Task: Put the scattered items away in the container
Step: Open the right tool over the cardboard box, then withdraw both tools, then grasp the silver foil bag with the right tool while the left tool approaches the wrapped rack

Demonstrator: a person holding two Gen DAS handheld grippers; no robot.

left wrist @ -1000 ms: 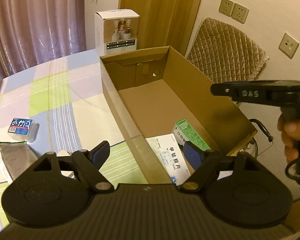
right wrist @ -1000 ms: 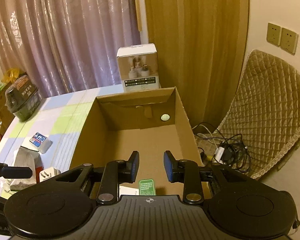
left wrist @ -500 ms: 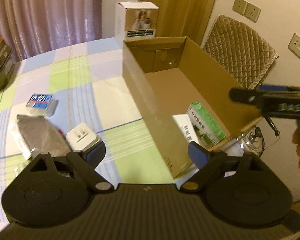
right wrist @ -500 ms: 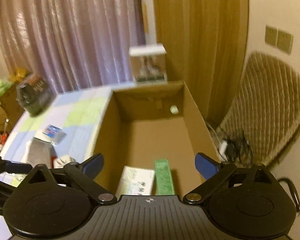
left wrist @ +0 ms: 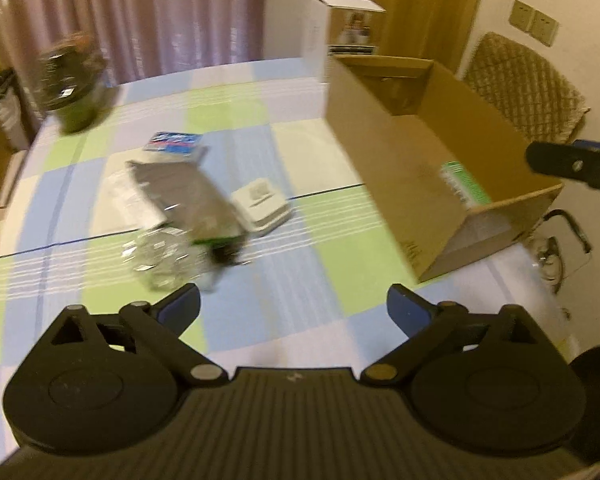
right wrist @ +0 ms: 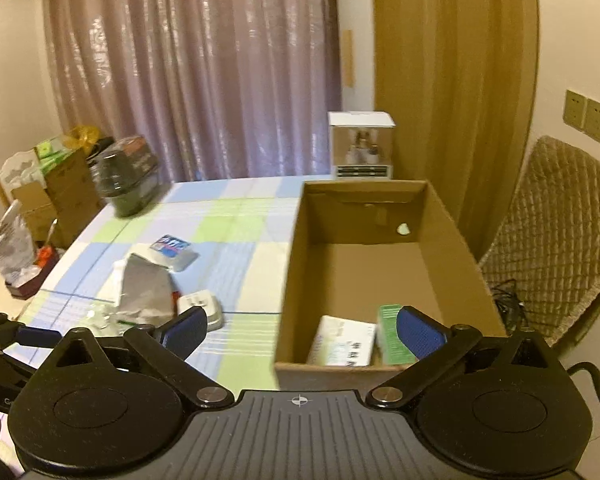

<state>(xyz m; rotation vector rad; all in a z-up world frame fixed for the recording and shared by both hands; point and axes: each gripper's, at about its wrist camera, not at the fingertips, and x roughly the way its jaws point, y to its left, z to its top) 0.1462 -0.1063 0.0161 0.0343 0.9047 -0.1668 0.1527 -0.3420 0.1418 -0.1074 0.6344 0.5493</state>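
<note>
A: Left to right, then. Far left of the table [left wrist: 260, 332]: a dark tub [left wrist: 74, 92], blurred. Next, the loose heap: a blue-and-white packet [left wrist: 176, 146], a grey foil pouch [left wrist: 184, 196], crinkled clear wrap [left wrist: 160, 256], a white plug block [left wrist: 262, 204].

B: And the left gripper [left wrist: 293, 309]?

A: Swung off the cardboard box [left wrist: 380, 184] a second ago and now aimed at bare cloth just short of that heap. Jaws spreading wider, nothing between them.

B: Meaning?

A: Probably off to fetch the next piece; wrap or pouch nearest, by the look of it.

B: Further right?

A: Box at the table's right edge. Inside, at the near end, a white carton [right wrist: 342, 340] and a green carton [right wrist: 392, 334] side by side. Right gripper [right wrist: 302, 330]: pinched tight a second ago above the green carton, now sprung wide and opening a touch more, empty, drawn back from the box. Likely a drop just finished. Two items in, at least four left out.

B: Anything unclear?

A: Plenty. Left view smeared by motion, so print on the packet unreadable. Something red and something green peeking from under the pouch, impossible to name. White carton nearly hidden behind the box wall in the left view. Right gripper only a dark tip at that view's right edge; left gripper cut off at the other view's left edge.
</note>
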